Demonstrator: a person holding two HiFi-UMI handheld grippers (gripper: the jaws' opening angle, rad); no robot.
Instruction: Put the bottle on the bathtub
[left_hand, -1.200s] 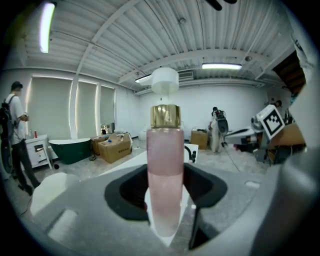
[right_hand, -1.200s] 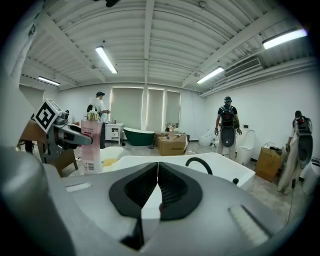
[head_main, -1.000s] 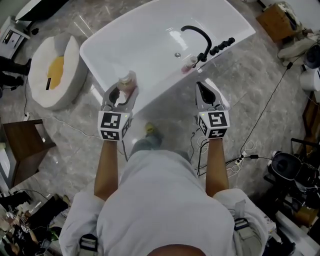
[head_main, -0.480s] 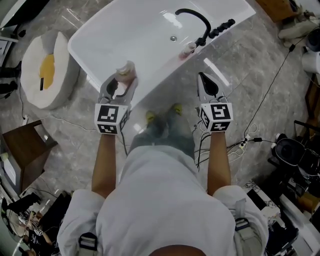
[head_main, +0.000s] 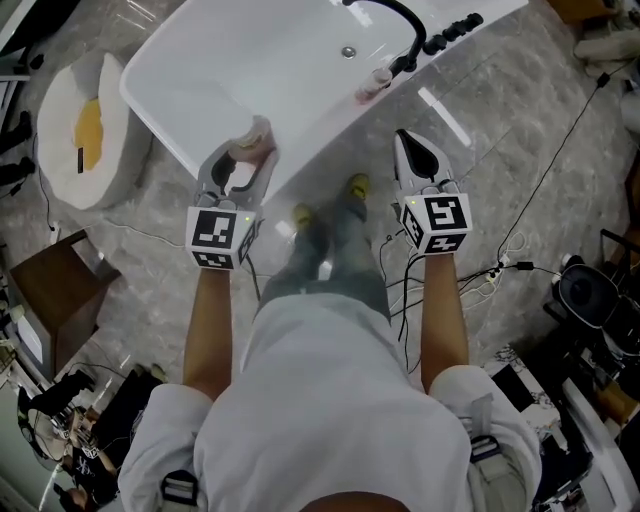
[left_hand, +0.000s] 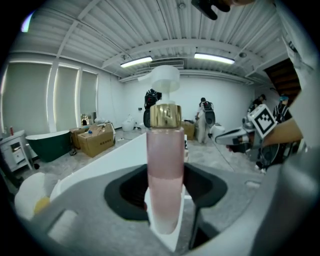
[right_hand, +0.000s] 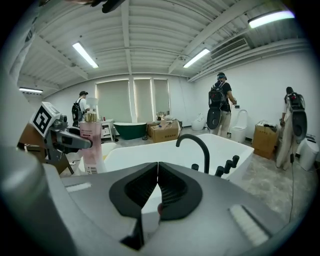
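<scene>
A pink bottle (head_main: 257, 137) with a gold collar and white pump stands upright in my left gripper (head_main: 244, 162), which is shut on its lower body. In the left gripper view the bottle (left_hand: 165, 170) fills the middle between the jaws. It hangs at the near rim of the white bathtub (head_main: 200, 60). My right gripper (head_main: 405, 143) is shut with nothing in it, held beside the rim below the black faucet (head_main: 395, 14). The right gripper view shows the closed jaws, the bottle (right_hand: 91, 145) at left and the bathtub (right_hand: 145, 150) ahead.
A small pink object (head_main: 371, 87) sits on the rim by the faucet. A white and yellow cushion (head_main: 80, 130) lies left of the tub, with a wooden stool (head_main: 45, 300) nearer. Cables (head_main: 500, 268) trail on the floor at right. People (right_hand: 220, 105) stand beyond.
The tub rim has come closer to both grippers. The left gripper still holds the bottle, now right at the rim. The right gripper stays shut.
</scene>
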